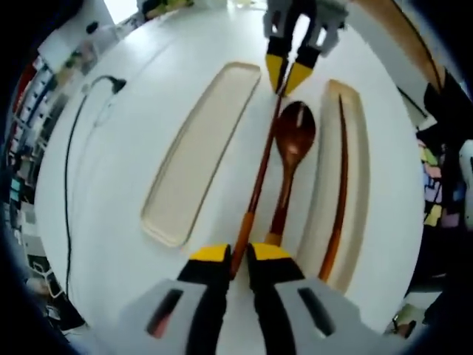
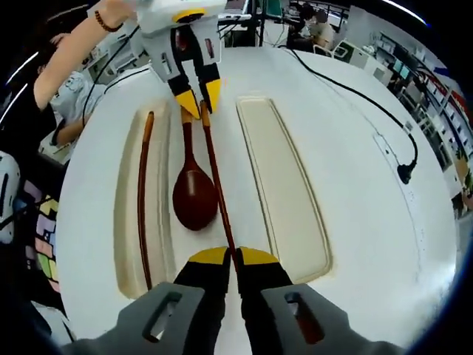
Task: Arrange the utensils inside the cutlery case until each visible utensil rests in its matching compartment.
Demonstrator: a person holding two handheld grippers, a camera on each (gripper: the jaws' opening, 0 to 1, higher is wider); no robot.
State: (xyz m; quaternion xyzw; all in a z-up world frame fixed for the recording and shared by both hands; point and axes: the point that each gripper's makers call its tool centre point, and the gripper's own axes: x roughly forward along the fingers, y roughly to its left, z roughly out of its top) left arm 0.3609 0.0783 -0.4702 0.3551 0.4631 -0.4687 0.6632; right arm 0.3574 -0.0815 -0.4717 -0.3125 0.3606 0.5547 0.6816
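a slim dark-brown wooden chopstick with an orange-tipped thick end lies along the round white worktop, between a dark reddish-brown wooden spoon just beside it and a long cream-coloured tray half of the cutlery case, which lies bare. on the spoon's far side a second cream tray half holds another brown chopstick lying lengthwise inside it.

the left hand-held gripper, with yellow-and-black jaws, is closed narrowly on the orange end of the loose chopstick. the right hand-held gripper is pinched on the thin end of the same chopstick, so both ends are held.

the left gripper view takes in a black cable with a plug trailing along the worktop's edge. the right gripper view adds a person's forearm with a dark wristband reaching down to the left hand-held gripper, plus the cable on the opposite side and a cluttered room beyond.
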